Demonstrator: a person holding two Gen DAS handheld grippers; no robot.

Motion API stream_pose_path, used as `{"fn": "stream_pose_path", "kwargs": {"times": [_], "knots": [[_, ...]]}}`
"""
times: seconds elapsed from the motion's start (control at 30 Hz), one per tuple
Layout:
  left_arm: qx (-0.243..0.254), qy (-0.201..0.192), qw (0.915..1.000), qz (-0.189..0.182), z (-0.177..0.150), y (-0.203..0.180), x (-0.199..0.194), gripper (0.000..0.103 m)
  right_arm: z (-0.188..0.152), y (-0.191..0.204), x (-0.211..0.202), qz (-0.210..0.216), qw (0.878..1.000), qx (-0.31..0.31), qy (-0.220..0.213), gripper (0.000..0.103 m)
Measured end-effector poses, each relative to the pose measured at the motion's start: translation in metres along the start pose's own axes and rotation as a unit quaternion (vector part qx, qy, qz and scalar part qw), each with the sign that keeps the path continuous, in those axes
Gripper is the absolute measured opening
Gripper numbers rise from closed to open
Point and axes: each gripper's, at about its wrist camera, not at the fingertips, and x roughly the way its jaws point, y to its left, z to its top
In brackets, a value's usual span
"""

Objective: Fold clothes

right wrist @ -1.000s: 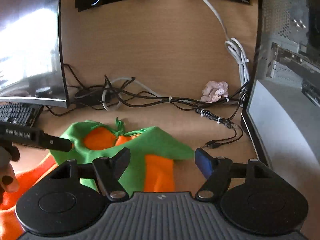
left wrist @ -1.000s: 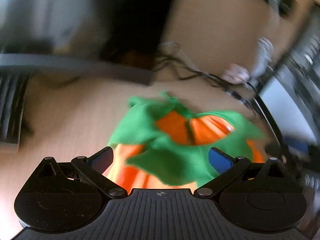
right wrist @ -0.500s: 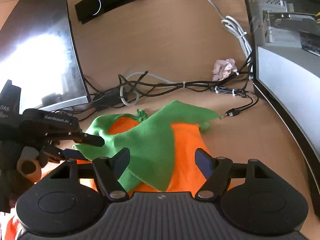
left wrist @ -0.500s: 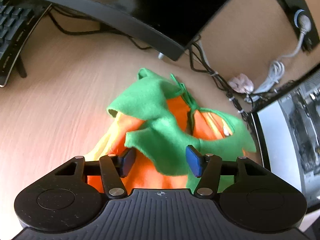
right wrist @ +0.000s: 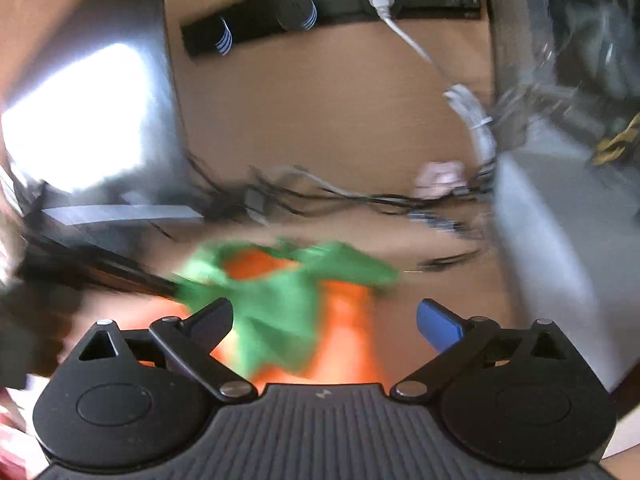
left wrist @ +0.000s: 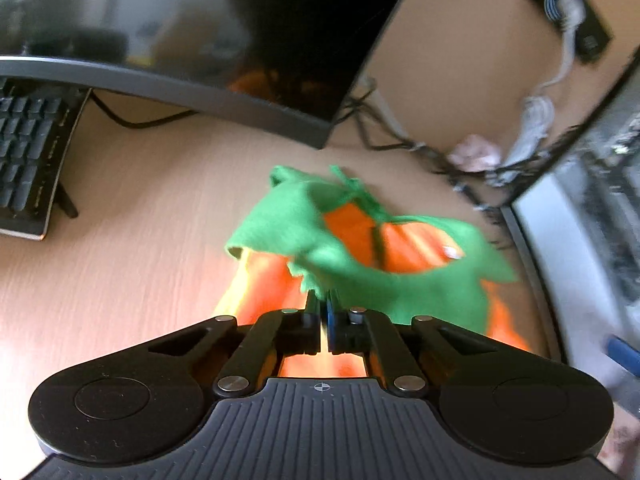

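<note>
An orange garment with a green leaf-shaped collar [left wrist: 372, 264] lies bunched on the wooden desk. My left gripper [left wrist: 323, 300] is shut on the near edge of the green collar. In the right wrist view the same garment [right wrist: 288, 300] lies just ahead of and between the fingers of my right gripper [right wrist: 324, 316], which is wide open and holds nothing. The left gripper's dark arm [right wrist: 100, 268] reaches the collar from the left there. Both views are motion-blurred.
A curved monitor [left wrist: 180, 32] stands behind the garment, a black keyboard [left wrist: 28, 160] at the left. Tangled cables [right wrist: 340, 196] and a crumpled tissue [right wrist: 440, 174] lie at the back. A computer case [right wrist: 560, 220] walls the right side. A power strip [right wrist: 332, 12] is on the back panel.
My left gripper has shut on the green collar edge; it was open half a second ago. My right gripper has opened wider and moved, blurring its view.
</note>
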Motion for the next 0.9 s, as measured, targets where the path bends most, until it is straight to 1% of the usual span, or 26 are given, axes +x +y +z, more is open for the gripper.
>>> {"fn": "stream_pose_path", "kwargs": {"times": [0.07,0.13,0.2,0.23,0.27,0.3,0.33,0.37,0.4,0.43,0.47,0.5,0.53,0.57,0.6,0.63,0.67,0.7,0.73,0.77,0.8,0.83,0.9], "knots": [[0.01,0.007,0.9999,0.005,-0.013,0.003,-0.011,0.003,-0.003,0.007,0.011,-0.02,0.999,-0.031,0.008,0.099],[0.027,0.005,0.9996,0.001,-0.02,0.004,-0.018,0.003,-0.006,0.013,0.021,-0.034,0.998,-0.054,0.014,0.099],[0.044,0.002,0.999,-0.005,-0.026,0.005,-0.025,0.004,-0.005,0.016,0.028,-0.016,0.999,-0.04,0.011,0.099],[0.053,0.0,0.9985,-0.008,-0.029,0.005,-0.028,0.006,-0.003,0.018,0.031,-0.012,0.999,-0.039,0.002,0.098],[0.059,-0.012,0.998,-0.02,-0.026,0.002,-0.03,0.007,-0.001,0.02,0.035,-0.008,0.999,-0.039,-0.007,0.095],[0.064,-0.027,0.9971,-0.033,-0.02,-0.001,-0.032,0.017,0.001,0.022,0.039,-0.007,0.999,-0.039,-0.015,0.085],[0.068,-0.041,0.9957,-0.047,-0.015,-0.004,-0.033,0.033,0.005,0.023,0.044,-0.01,0.999,-0.04,-0.018,0.072],[0.077,-0.059,0.9936,-0.057,-0.008,-0.009,-0.031,0.04,0.01,0.024,0.052,-0.013,0.999,-0.04,-0.019,0.066],[0.087,-0.078,0.9909,-0.066,-0.002,-0.014,-0.028,0.053,0.016,0.024,0.061,-0.012,0.999,-0.037,-0.015,0.056],[0.096,-0.088,0.9886,-0.076,0.005,-0.017,-0.021,0.06,0.021,0.024,0.072,-0.014,0.999,-0.037,-0.01,0.053],[0.106,-0.095,0.9862,-0.085,0.011,-0.02,-0.013,0.064,0.023,0.024,0.085,-0.019,0.999,-0.04,-0.002,0.053],[0.115,-0.103,0.9836,-0.094,0.017,-0.023,-0.005,0.077,0.025,0.025,0.099,-0.029,0.998,-0.048,0.007,0.053],[0.12,-0.092,0.9847,-0.087,0.021,-0.023,0.009,0.081,0.022,0.026,0.116,-0.048,0.997,-0.063,0.019,0.053],[0.123,-0.078,0.9864,-0.076,0.024,-0.023,0.024,0.081,0.018,0.027,0.132,-0.066,0.994,-0.079,0.038,0.053],[0.127,-0.063,0.9878,-0.064,0.027,-0.022,0.039,0.081,0.014,0.025,0.145,-0.075,0.992,-0.085,0.055,0.053],[0.121,-0.038,0.9904,-0.054,0.027,-0.019,0.053,0.08,0.01,0.02,0.153,-0.076,0.992,-0.082,0.065,0.052],[0.118,-0.024,0.9918,-0.044,0.026,-0.015,0.062,0.078,0.006,0.015,0.161,-0.077,0.991,-0.079,0.075,0.053],[0.115,-0.012,0.9928,-0.033,0.025,-0.011,0.07,0.071,0.005,0.011,0.165,-0.076,0.991,-0.076,0.082,0.053],[0.111,-0.001,0.9935,-0.023,0.024,-0.006,0.077,0.072,0.01,0.009,0.162,-0.072,0.991,-0.074,0.085,0.053],[0.108,0.001,0.9939,-0.021,0.023,-0.005,0.076,0.072,0.015,0.008,0.158,-0.066,0.992,-0.072,0.082,0.053],[0.105,0.0,0.9942,-0.021,0.023,-0.005,0.073,0.073,0.021,0.008,0.152,-0.057,0.993,-0.073,0.068,0.053],[0.102,-0.001,0.9946,-0.021,0.022,-0.004,0.07,0.076,0.028,0.009,0.147,-0.046,0.995,-0.072,0.057,0.053],[0.095,-0.003,0.9952,-0.022,0.021,-0.003,0.064,0.078,0.042,0.011,0.144,-0.013,0.997,-0.064,0.045,0.058]]}}
